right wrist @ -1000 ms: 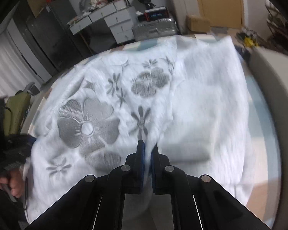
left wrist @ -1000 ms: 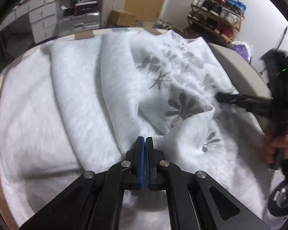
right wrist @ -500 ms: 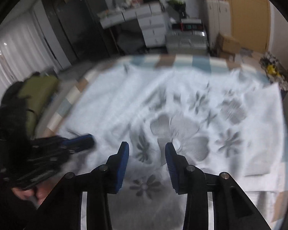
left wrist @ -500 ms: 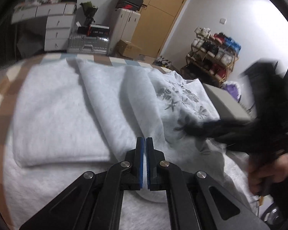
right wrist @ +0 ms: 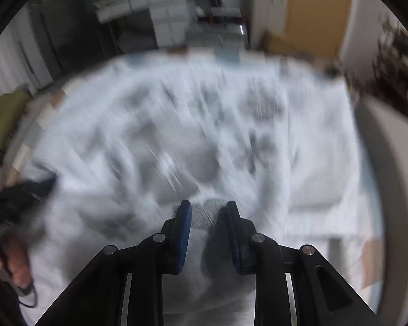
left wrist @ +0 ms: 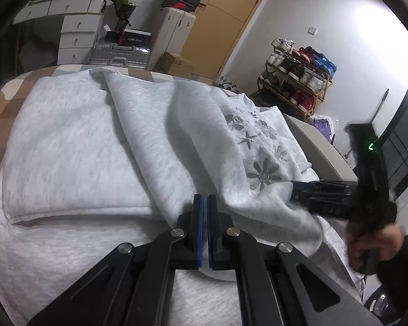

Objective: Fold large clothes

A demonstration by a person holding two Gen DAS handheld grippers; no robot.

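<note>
Bed point(left wrist: 2, 100): grey sweatshirt point(left wrist: 76, 146); right gripper point(right wrist: 208, 212) closing.

The bed point(left wrist: 2, 100) carried the sweatshirt point(left wrist: 76, 146) across nearly its whole top, so only a checked strip along the far edge and the left edge lay bare. A raised fold point(left wrist: 193, 146) ran from the far edge down to the near edge, parting the flat left half from the flowered right half. The left gripper point(left wrist: 203, 206), jaws together, sat at the near end of that fold. The right gripper point(left wrist: 302, 190) came in low from the right edge against the cloth, jaws closing. A grey box point(left wrist: 318, 146) stood close by the right edge, narrowing passage there.
</note>
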